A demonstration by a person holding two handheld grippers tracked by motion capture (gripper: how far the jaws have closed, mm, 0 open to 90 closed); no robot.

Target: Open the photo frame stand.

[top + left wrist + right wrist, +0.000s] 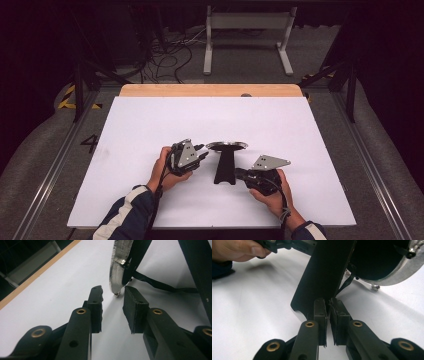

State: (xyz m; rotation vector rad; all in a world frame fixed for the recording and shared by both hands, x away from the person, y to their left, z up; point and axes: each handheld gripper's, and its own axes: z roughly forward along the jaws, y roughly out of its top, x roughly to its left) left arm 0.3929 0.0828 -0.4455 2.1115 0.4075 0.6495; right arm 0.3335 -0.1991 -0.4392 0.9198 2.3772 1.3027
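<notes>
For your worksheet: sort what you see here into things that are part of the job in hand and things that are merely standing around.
Part of the job:
- black stand with round silver-rimmed top
- right gripper, shut on the stand's base
- left gripper, open at the top's silver rim

Standing around:
- white frame on the floor beyond the table
- cables on the floor

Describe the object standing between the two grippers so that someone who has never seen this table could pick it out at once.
On the white tabletop, near the person's edge, a black stand rises between the left gripper and the right gripper. It is a flat black upright, wider at the foot, carrying a round silver-rimmed disc on top. The right gripper clamps its base; nothing else on the sheet stands upright.
</notes>
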